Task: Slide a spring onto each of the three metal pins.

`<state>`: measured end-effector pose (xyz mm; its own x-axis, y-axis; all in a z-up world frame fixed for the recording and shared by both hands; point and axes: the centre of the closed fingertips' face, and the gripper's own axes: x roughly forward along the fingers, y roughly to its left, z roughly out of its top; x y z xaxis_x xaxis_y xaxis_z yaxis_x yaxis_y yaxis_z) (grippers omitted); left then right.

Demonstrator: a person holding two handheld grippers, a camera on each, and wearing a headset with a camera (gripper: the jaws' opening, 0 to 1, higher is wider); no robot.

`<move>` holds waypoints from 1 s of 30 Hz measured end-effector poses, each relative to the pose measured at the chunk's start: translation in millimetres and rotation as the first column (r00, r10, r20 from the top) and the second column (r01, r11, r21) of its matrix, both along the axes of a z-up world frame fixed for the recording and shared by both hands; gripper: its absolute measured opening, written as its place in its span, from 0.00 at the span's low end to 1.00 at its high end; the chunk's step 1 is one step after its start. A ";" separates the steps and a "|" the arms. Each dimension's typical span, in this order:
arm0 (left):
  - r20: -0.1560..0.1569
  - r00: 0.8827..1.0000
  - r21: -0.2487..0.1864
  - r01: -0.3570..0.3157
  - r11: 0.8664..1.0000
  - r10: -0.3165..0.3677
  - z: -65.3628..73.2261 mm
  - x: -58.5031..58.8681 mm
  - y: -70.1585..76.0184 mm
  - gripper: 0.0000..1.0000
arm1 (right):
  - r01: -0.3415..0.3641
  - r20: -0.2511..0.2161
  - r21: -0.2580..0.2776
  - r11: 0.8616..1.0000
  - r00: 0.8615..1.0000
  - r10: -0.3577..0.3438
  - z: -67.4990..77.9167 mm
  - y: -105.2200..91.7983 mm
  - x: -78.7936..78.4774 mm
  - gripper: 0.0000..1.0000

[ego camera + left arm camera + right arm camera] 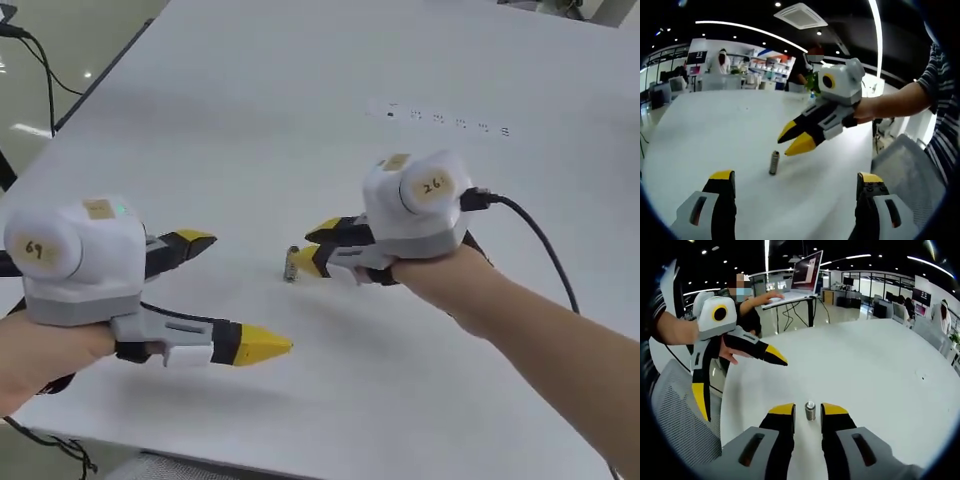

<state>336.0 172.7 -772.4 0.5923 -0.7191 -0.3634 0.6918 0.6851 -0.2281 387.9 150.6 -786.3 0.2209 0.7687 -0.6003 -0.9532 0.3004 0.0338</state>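
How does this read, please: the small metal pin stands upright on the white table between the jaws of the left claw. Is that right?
Not quite: the small metal pin stands upright on the white table between the jaws of the right claw, not the left, as the right gripper view shows. The left claw is open, apart from the pin.

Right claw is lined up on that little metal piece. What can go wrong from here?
1. The small metal piece stands upright and unsupported on the table, at the very tips of the open right claw. An off-centre close would likely tip it over, and it may roll.
2. With only the tips around it, the grip may be shallow and the piece could squirt out.
3. The left claw hangs wide open, off to the side, steadying nothing.
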 end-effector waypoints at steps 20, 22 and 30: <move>0.011 0.999 0.026 0.051 0.998 -0.051 9.1 -3.2 -17.4 0.98 | 0.101 -0.017 0.170 0.980 0.995 -0.099 28.0 -58.0 -27.9 0.53; 0.012 0.999 0.021 0.053 0.998 -0.053 10.3 -3.5 -18.9 0.98 | 0.117 -0.002 0.181 0.976 0.993 -0.119 29.6 -66.5 -29.9 0.55; 0.016 0.999 0.002 0.052 0.999 -0.052 15.8 -2.4 -24.5 0.98 | 0.162 0.012 0.179 0.970 0.986 -0.167 22.6 -96.6 -36.7 0.63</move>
